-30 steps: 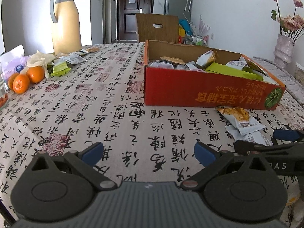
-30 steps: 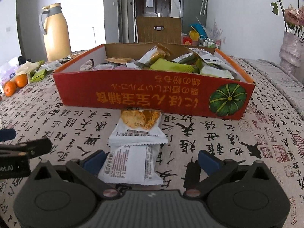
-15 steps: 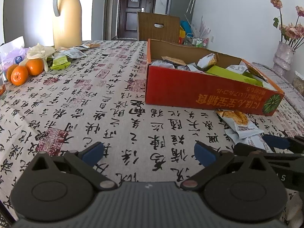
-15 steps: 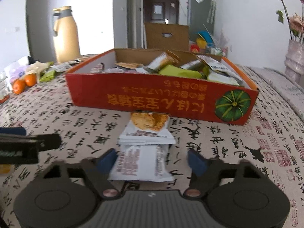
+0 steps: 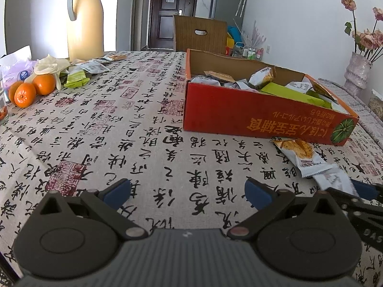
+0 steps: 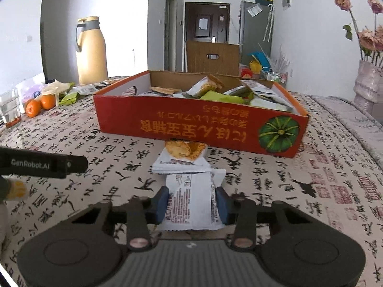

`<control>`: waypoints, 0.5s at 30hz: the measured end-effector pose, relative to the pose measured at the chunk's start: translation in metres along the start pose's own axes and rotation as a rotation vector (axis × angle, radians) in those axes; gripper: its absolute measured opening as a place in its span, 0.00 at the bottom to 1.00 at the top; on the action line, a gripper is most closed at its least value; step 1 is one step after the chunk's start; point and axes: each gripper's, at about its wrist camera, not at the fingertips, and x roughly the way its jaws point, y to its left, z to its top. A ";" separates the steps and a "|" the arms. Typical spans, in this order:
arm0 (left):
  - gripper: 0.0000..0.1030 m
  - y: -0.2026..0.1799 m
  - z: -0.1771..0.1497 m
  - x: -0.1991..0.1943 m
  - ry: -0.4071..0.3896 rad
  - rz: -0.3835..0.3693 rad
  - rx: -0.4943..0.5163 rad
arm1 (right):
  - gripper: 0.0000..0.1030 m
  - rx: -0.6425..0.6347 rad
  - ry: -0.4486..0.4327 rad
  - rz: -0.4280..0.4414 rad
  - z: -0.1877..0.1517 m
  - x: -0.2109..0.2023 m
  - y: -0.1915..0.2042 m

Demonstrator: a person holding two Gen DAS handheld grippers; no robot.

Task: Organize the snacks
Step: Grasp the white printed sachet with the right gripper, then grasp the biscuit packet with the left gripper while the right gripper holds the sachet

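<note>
Right, the R gripper (image 6: pixel 191 202) is closing on a white snack packet (image 6: pixel 191 203); the blue pads (image 6: pixel 162 201) sit against both long edges and the wrapper bows up between them, so it looks gripped or v. nearly so. The packet lies on the tablecloth (image 6: pixel 311 179) w/ its long axis running straight away from the claw, toward the red box (image 6: pixel 198 124). A second packet (image 6: pixel 184 157), w/ a cracker picture on it, lies just beyond, its near end overlapping the first one's far end and its far end touching the box's front wall.

Key relation: the box is dead ahead of the R gripper and near, already holding many snacks, so I judge the next move as a lift, then forward over the front wall. Risk: the overlapping second packet may drag along.

The L gripper (image 5: pixel 188 191) hangs wide open, nothing between its fingers, over bare cloth off to the left of the packets. It's farther from both packets than the R. More packets (image 5: pixel 91 68) lie well apart at the far left by the oranges (image 5: pixel 31 89) and the flask (image 5: pixel 85 19).
</note>
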 end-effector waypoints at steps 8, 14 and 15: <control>1.00 -0.002 0.000 -0.001 -0.007 0.027 0.007 | 0.40 0.063 -0.039 -0.063 -0.003 -0.015 -0.037; 1.00 -0.010 0.003 0.000 0.010 0.064 0.030 | 0.40 0.102 -0.080 -0.116 0.004 -0.022 -0.067; 1.00 -0.012 0.004 0.000 0.014 0.061 0.028 | 0.40 0.106 -0.086 -0.122 0.006 -0.022 -0.071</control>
